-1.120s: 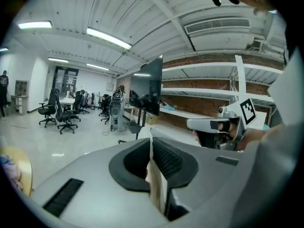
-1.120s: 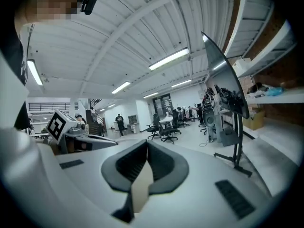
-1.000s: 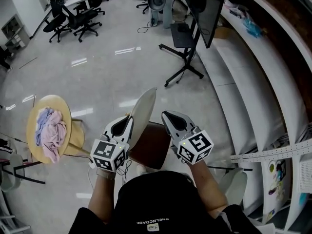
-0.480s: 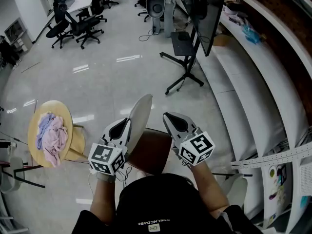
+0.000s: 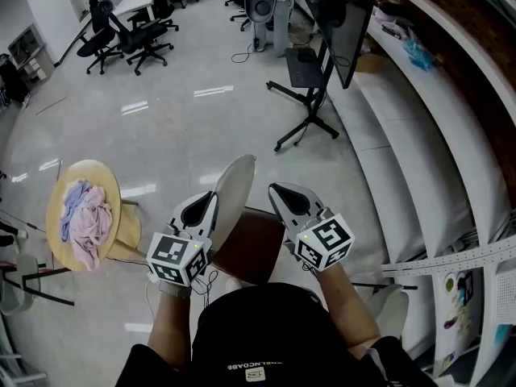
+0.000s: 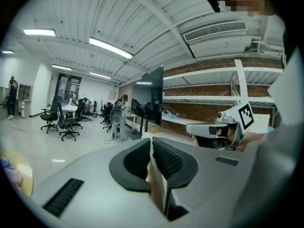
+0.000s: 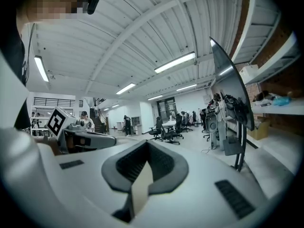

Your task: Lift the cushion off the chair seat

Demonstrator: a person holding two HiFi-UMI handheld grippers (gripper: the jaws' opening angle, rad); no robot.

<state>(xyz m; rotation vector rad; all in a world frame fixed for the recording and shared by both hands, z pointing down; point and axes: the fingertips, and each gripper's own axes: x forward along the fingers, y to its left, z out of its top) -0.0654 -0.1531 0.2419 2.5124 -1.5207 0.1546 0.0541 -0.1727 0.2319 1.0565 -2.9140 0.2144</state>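
A pale beige cushion (image 5: 232, 193) stands on edge, tilted, above the brown chair seat (image 5: 251, 244). My left gripper (image 5: 210, 200) is shut on its near edge. In the left gripper view the beige edge (image 6: 156, 184) is pinched between the ribbed pads of that gripper (image 6: 152, 151) and sticks out past their tips. My right gripper (image 5: 280, 192) hovers just right of the cushion, with floor showing between the two. Its jaws (image 7: 147, 146) meet at the tips. A pale wedge shows low in the slit, and what it is cannot be told.
A round wooden table (image 5: 109, 188) at the left carries crumpled pink and lilac cloth (image 5: 81, 216). A dark screen on a wheeled stand (image 5: 310, 111) is ahead, with office chairs (image 5: 121, 35) beyond. White curved shelves (image 5: 419, 160) run along the right side.
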